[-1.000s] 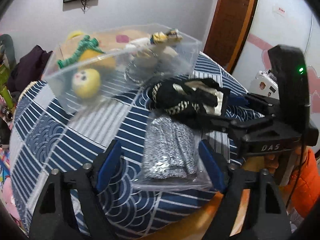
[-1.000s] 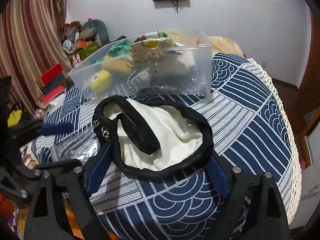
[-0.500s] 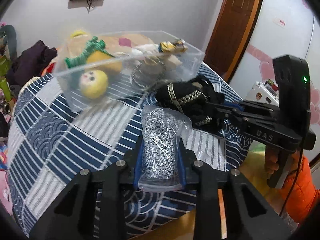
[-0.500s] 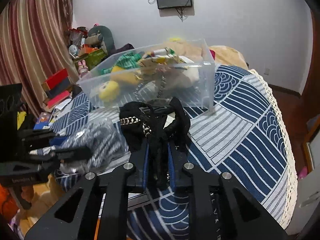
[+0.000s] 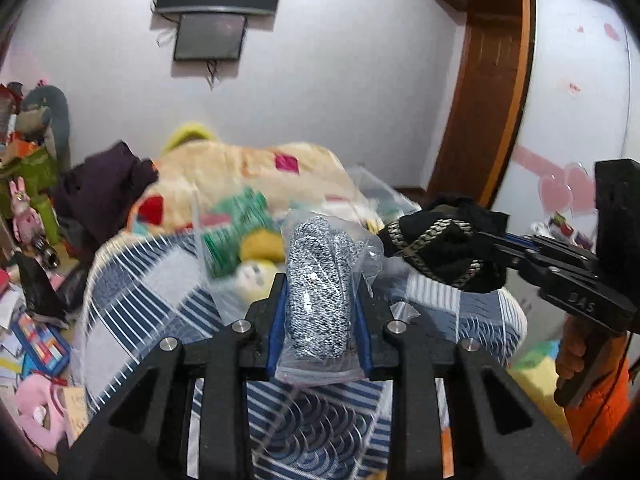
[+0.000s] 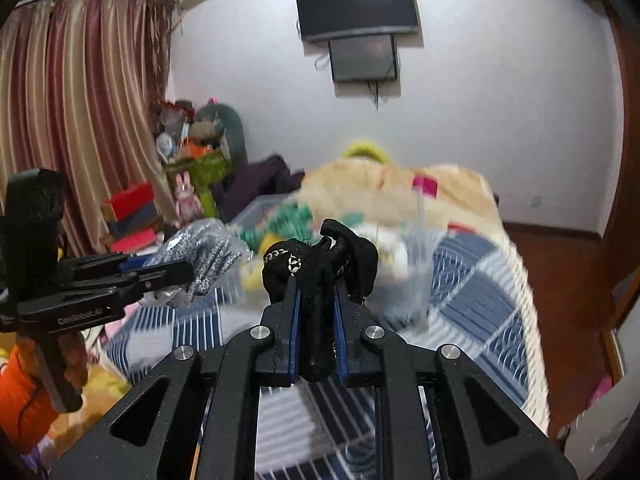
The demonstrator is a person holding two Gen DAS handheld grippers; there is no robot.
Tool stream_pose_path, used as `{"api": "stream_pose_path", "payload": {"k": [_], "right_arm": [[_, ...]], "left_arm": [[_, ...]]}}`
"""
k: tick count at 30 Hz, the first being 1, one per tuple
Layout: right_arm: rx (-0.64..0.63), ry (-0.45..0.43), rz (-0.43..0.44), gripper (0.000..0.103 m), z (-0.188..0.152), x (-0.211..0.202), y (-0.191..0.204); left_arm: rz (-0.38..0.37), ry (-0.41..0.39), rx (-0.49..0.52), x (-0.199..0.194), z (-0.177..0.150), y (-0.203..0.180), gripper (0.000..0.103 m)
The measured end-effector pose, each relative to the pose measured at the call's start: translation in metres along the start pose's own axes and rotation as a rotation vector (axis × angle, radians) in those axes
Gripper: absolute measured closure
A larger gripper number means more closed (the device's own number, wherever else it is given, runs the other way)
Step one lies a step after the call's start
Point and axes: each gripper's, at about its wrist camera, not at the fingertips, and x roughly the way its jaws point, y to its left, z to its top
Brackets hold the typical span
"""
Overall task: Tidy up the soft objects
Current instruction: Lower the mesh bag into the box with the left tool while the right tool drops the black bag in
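My left gripper [image 5: 320,280] is shut on a clear bag of speckled grey knit fabric [image 5: 320,288] and holds it above the blue-patterned table [image 5: 320,432]. It also shows in the right wrist view [image 6: 160,272] with the grey bag [image 6: 208,252]. My right gripper [image 6: 316,280] is shut on a black cloth with a chain trim [image 6: 320,264], also lifted. It shows in the left wrist view [image 5: 492,244] with the black cloth [image 5: 448,252]. The clear plastic bin [image 5: 224,236] with yellow and green soft toys lies just beyond both grippers.
A bed with a cream quilt [image 5: 248,176] is behind the table. Clutter, boxes and plush toys [image 6: 188,196] stand at the left by the curtain [image 6: 80,120]. A wooden door [image 5: 492,92] is at the right. A screen hangs on the wall [image 6: 356,8].
Both grippers closed on their items, then lifted them off the table and moved toward the bin. The views now tilt up toward the wall.
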Motion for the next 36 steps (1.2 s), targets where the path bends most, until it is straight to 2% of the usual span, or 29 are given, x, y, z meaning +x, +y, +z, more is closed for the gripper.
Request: {"api": "stream_pose_path", "payload": {"k": [5, 9, 14, 21, 26, 30, 32, 34, 36], "right_arm": [[-0.003, -0.075, -0.015, 0.090, 0.028, 0.003, 0.002], [0.004, -0.088, -0.014, 0.090, 0.044, 0.021, 0.003], [0.005, -0.044, -0.027, 0.090, 0.048, 0.054, 0.008], [0.033, 0.070, -0.029, 0.090, 0.035, 0.103, 0.002], [0.029, 0.114, -0.030, 0.090, 0.025, 0.114, -0.001], [-0.005, 0.139, -0.038, 0.082, 0.026, 0.116, -0.002], [-0.021, 0.154, -0.043, 0.069, 0.025, 0.116, -0.002], [-0.025, 0.157, -0.049, 0.050, 0.023, 0.113, -0.001], [-0.033, 0.152, -0.059, 0.047, 0.022, 0.106, 0.000]], "left_arm": [[0.042, -0.056, -0.009, 0.004, 0.025, 0.010, 0.073], [0.066, -0.061, -0.010, 0.020, 0.038, 0.015, 0.073], [0.073, -0.020, -0.021, 0.051, 0.042, 0.021, 0.073], [0.081, 0.089, -0.040, 0.101, 0.029, 0.025, 0.073], [0.076, 0.124, -0.042, 0.119, 0.022, 0.027, 0.073], [0.059, 0.145, -0.048, 0.125, 0.023, 0.027, 0.071], [0.050, 0.156, -0.054, 0.125, 0.022, 0.028, 0.063], [0.045, 0.162, -0.060, 0.123, 0.020, 0.028, 0.054], [0.046, 0.155, -0.064, 0.116, 0.020, 0.027, 0.049]]}}
